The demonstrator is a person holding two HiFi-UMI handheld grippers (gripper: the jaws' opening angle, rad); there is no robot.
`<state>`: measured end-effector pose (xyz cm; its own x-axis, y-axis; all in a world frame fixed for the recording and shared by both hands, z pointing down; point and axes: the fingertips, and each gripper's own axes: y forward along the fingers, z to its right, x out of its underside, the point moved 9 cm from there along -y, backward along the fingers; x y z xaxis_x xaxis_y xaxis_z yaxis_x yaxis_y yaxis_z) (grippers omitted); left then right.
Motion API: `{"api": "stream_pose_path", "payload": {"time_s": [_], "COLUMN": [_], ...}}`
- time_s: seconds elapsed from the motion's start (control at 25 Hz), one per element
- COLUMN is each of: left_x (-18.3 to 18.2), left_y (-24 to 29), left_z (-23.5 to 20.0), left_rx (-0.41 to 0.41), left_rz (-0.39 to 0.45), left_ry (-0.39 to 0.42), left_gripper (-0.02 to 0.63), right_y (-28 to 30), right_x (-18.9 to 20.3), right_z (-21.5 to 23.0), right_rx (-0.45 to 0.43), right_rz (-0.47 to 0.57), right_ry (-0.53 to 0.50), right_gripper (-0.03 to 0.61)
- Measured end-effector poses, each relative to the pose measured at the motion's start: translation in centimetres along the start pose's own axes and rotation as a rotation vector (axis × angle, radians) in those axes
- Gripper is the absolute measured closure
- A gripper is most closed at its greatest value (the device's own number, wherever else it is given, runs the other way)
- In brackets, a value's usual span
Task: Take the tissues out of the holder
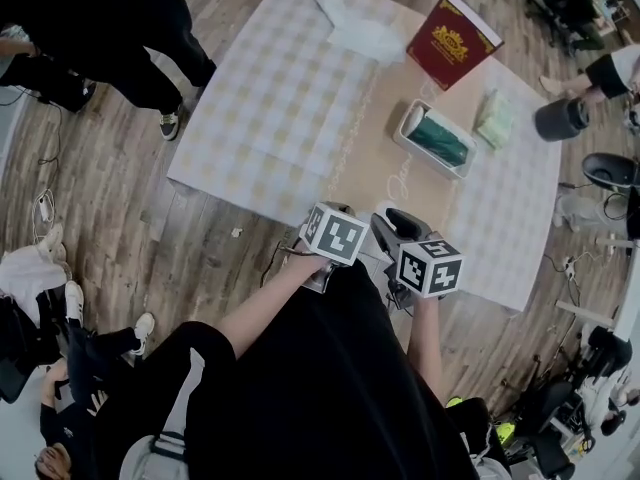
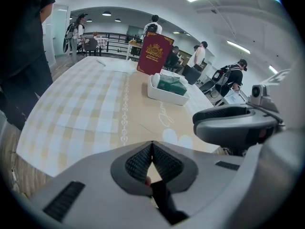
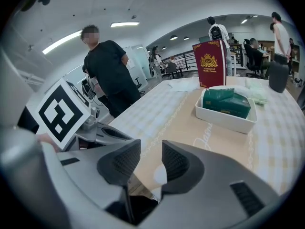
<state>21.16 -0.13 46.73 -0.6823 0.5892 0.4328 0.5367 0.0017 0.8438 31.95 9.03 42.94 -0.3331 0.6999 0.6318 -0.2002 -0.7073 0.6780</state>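
Note:
A white rectangular holder [image 1: 408, 140] stands on the table's right half with a dark green tissue pack [image 1: 441, 140] inside it. The left gripper view shows the holder [image 2: 164, 96] ahead with the green pack [image 2: 171, 85] in it. The right gripper view shows the holder [image 3: 224, 119] and pack [image 3: 227, 102] ahead to the right. Both grippers hover side by side at the table's near edge, well short of the holder. My left gripper [image 2: 152, 145] is shut and empty. My right gripper [image 3: 151, 154] is open with nothing between its pads.
A dark red book [image 1: 452, 40] stands upright behind the holder. A pale green tissue pack [image 1: 494, 118] lies right of it, and white tissues [image 1: 358, 30] lie at the far edge. A dark cylinder [image 1: 562, 118] is off the right side. People stand around the checked tablecloth [image 1: 270, 108].

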Motion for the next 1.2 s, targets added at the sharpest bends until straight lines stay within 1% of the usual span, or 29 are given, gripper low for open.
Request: {"api": "stream_pose_path", "payload": {"time_s": [0.32,0.48,0.6,0.76,0.96,1.2], "left_x": [-4.5,-6.1,-7.1,-8.0,-8.7,-9.0], "left_y": [3.0,4.5,5.4,6.4,7.7,8.3], "left_z": [1.1,1.6,1.7,1.7,2.7,2.4], "left_rx": [-0.015,-0.015,-0.013,-0.013,-0.032,-0.04], "left_rz": [0.015,0.017,0.013,0.006,0.002,0.005], "left_ry": [-0.051,-0.068,-0.079,-0.097,-0.112,-0.14], "left_gripper": [0.607,0.607,0.607,0.607,0.607,0.607], "right_y": [0.4,0.7,1.1,1.6,0.9,0.8], "right_x": [-3.8,-4.9,-5.6,-6.4,-7.8,-9.9], "right_z": [5.3,7.8,9.2,10.6,13.9,16.1], "right_rx": [-0.016,0.0,-0.005,-0.005,0.037,0.069], "right_rz": [-0.039,-0.055,-0.072,-0.083,-0.067,-0.064], "right_ry": [-0.045,-0.063,-0.07,-0.085,-0.126,-0.175], "right_gripper": [0.431,0.426,0.425,0.416,0.397,0.36]}}
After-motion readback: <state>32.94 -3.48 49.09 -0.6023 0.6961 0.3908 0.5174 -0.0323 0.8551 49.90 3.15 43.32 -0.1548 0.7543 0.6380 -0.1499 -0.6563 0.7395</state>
